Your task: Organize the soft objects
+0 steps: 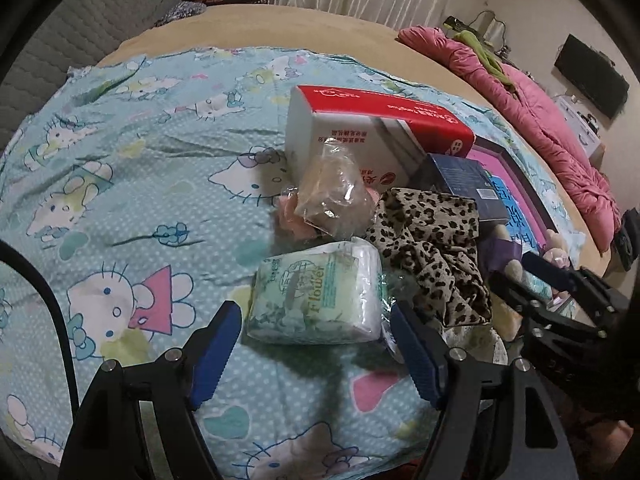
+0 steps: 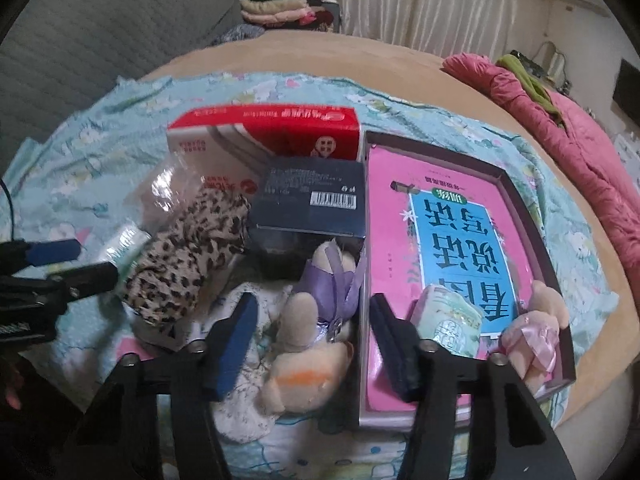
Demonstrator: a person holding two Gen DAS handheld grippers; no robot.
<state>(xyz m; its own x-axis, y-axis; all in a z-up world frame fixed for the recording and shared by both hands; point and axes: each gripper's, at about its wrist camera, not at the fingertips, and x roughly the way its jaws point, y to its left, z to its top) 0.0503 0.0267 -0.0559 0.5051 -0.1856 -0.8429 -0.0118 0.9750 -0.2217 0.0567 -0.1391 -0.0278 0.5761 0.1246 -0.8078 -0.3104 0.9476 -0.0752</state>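
A green-and-white tissue pack (image 1: 320,296) lies on the Hello Kitty sheet (image 1: 120,168). My left gripper (image 1: 316,344) is open, its blue pads either side of the pack's near end. A leopard-print cloth (image 1: 432,256) lies right of it, also in the right wrist view (image 2: 188,264). My right gripper (image 2: 310,340) is open over a beige plush in a purple dress (image 2: 316,320). A dark tray (image 2: 516,200) at right holds a pink book (image 2: 452,240), a second tissue pack (image 2: 452,320) and a pink plush (image 2: 532,340).
A red-and-white tissue box (image 1: 372,128) and a dark blue box (image 2: 316,204) stand behind the pile. A clear plastic bag (image 1: 332,192) leans on the red box. A pink quilt (image 1: 540,120) lies along the bed's right edge. Folded clothes (image 2: 280,4) sit far back.
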